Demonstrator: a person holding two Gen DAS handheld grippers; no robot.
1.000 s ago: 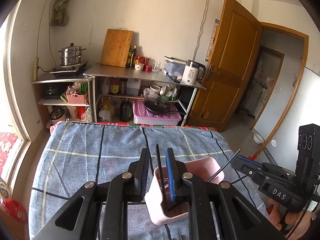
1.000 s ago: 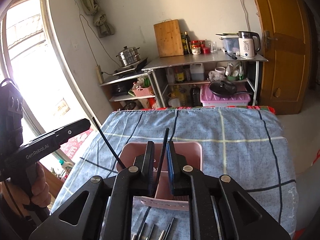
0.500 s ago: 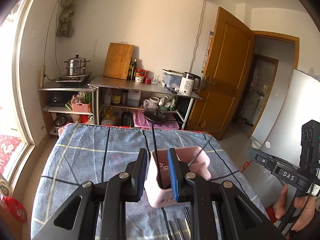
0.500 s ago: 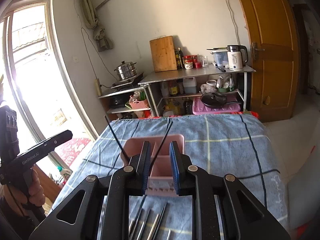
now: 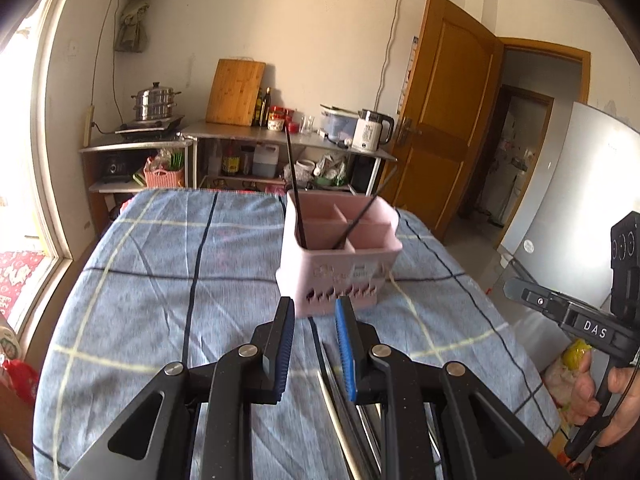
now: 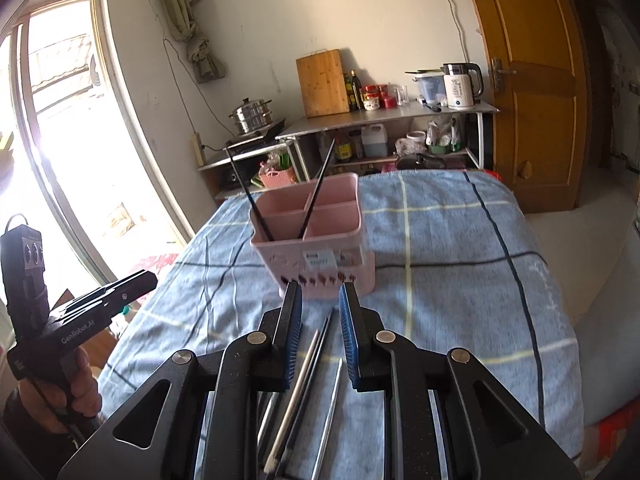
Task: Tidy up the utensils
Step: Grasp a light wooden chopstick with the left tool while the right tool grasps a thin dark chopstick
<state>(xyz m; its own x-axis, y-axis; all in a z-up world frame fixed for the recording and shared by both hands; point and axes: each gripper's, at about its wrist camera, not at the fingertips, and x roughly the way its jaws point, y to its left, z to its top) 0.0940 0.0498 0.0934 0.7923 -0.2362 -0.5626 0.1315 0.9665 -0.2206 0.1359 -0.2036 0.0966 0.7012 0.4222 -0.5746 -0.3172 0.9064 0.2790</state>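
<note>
A pink divided utensil holder (image 5: 340, 268) (image 6: 320, 240) stands upright on the blue checked cloth (image 5: 160, 280). Two black chopsticks (image 5: 294, 184) (image 6: 318, 196) lean in its compartments, free of both grippers. My left gripper (image 5: 314, 308) hovers just short of the holder's near wall, open with nothing between its pads. My right gripper (image 6: 320, 294) sits likewise before the holder, open and empty. Under both grippers, several loose utensils lie on the cloth: a pale chopstick (image 6: 296, 392), dark chopsticks (image 6: 318, 348) and a metal piece (image 6: 330, 412). A hand holds each gripper.
Behind the table stand metal shelves (image 5: 280, 140) with a kettle (image 5: 370, 130), a cutting board (image 5: 236, 92) and a steamer pot (image 5: 154, 102). A window (image 6: 60, 140) is on the left, a wooden door (image 5: 440, 112) and a white fridge (image 5: 580, 200) on the right.
Both grippers let go of the black chopsticks they held over the holder and drew back toward the near side. The chopsticks now stand in the holder, and loose utensils show below.
</note>
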